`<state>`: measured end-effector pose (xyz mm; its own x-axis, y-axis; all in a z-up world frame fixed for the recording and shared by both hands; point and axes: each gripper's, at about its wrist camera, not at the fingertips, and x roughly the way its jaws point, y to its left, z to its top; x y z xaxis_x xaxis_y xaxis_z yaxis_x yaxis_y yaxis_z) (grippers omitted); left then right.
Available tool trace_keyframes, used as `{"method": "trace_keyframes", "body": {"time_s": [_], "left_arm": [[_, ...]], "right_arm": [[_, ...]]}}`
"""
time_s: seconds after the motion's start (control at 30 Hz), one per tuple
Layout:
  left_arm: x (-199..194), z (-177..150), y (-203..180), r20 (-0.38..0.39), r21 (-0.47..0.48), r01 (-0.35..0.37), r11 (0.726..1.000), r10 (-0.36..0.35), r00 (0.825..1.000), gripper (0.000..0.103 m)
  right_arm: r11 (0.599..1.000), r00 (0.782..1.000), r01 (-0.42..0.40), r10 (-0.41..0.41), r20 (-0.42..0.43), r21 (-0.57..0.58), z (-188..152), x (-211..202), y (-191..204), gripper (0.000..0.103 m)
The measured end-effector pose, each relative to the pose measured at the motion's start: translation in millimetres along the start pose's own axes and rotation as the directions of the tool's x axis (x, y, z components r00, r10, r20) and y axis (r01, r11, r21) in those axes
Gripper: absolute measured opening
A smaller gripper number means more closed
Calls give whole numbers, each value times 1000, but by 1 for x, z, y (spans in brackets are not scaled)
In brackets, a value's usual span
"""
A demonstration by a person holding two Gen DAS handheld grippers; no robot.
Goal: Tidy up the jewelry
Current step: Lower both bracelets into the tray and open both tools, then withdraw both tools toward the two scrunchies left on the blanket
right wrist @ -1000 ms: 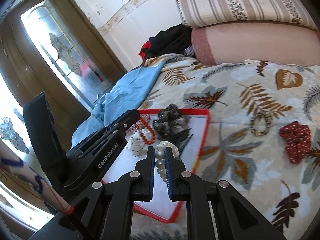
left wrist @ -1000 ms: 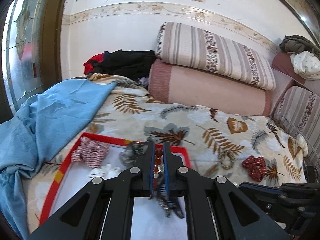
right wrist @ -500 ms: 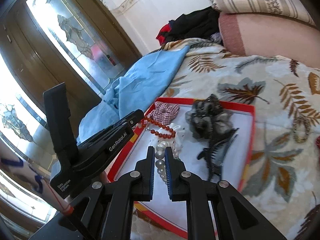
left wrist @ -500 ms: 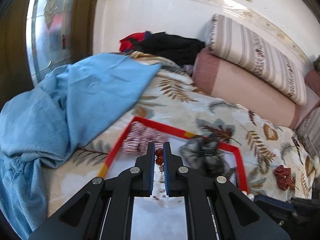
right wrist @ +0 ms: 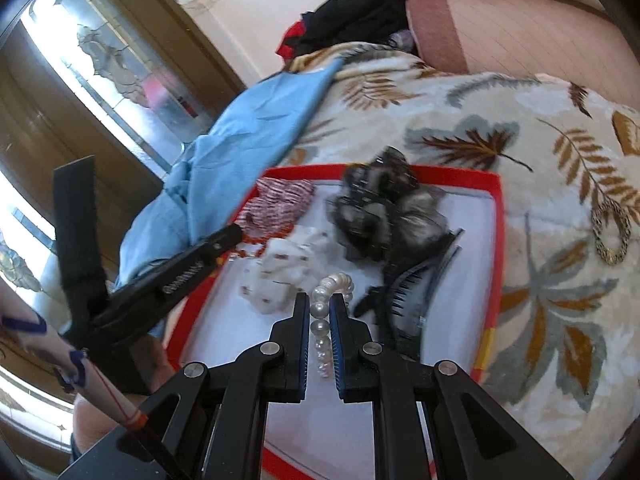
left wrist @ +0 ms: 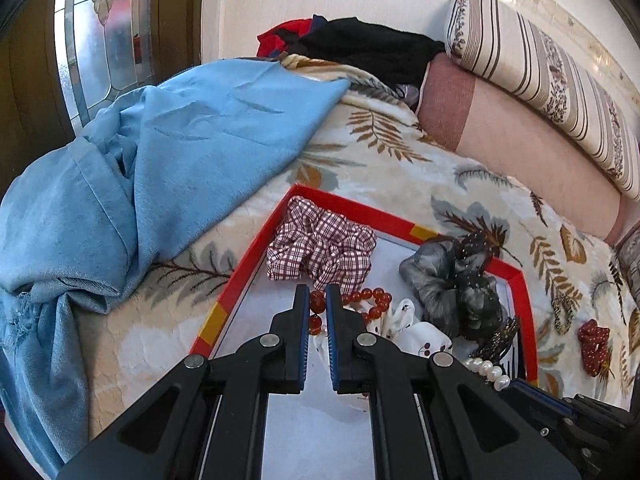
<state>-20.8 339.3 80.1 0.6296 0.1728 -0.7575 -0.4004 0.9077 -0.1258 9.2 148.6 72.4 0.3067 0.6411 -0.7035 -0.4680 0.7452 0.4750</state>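
The red bead bracelet (left wrist: 362, 300) is clamped in the left gripper (left wrist: 317, 308) and the pearl bracelet (right wrist: 326, 300) in the right gripper (right wrist: 320, 312), both over the red-rimmed tray (left wrist: 248, 276). Inside the tray lie scrunchies and a hair clip (right wrist: 408, 284). Outside it on the bed, a red scrunchie (left wrist: 594, 344) and a patterned band (right wrist: 610, 232) probably remain.

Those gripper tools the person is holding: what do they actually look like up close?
Both are matte black plastic. The left gripper and right gripper each have two flat, tapering fingers lined with ribbed blue pads, driven by angular link arms with cut-out windows and round silver pivot bolts. White lettering, too blurred to read, runs along the left one's side.
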Motion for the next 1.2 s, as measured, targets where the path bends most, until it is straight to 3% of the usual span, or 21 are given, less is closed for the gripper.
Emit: {"method": "trace_keyframes", "body": {"time_s": [0.3,0.67,0.87,0.93,1.03,1.2], "left_arm": [[16,-6,11,-91,-21,-20,1000,19,996,8],[17,-7,20,-112,-59,4,998,-11,994,8],[15,-6,20,-103,-75,31,997,-39,994,8],[13,-5,20,-95,-82,38,996,-46,994,12],[6,-2,19,-57,-97,66,993,-72,996,27],[-4,3,8,6,-83,123,989,-123,992,28]], "right_arm": [[1000,999,23,-22,-28,14,-11,6,-8,12],[999,998,37,-36,-44,27,-23,8,-13,12],[999,999,35,-34,-31,23,-23,1,-13,12],[999,999,30,-29,-26,29,-23,-2,-14,12],[999,1000,21,-20,-19,35,-24,-9,-17,12],[999,1000,9,-9,-4,44,-24,-21,-19,12]]}}
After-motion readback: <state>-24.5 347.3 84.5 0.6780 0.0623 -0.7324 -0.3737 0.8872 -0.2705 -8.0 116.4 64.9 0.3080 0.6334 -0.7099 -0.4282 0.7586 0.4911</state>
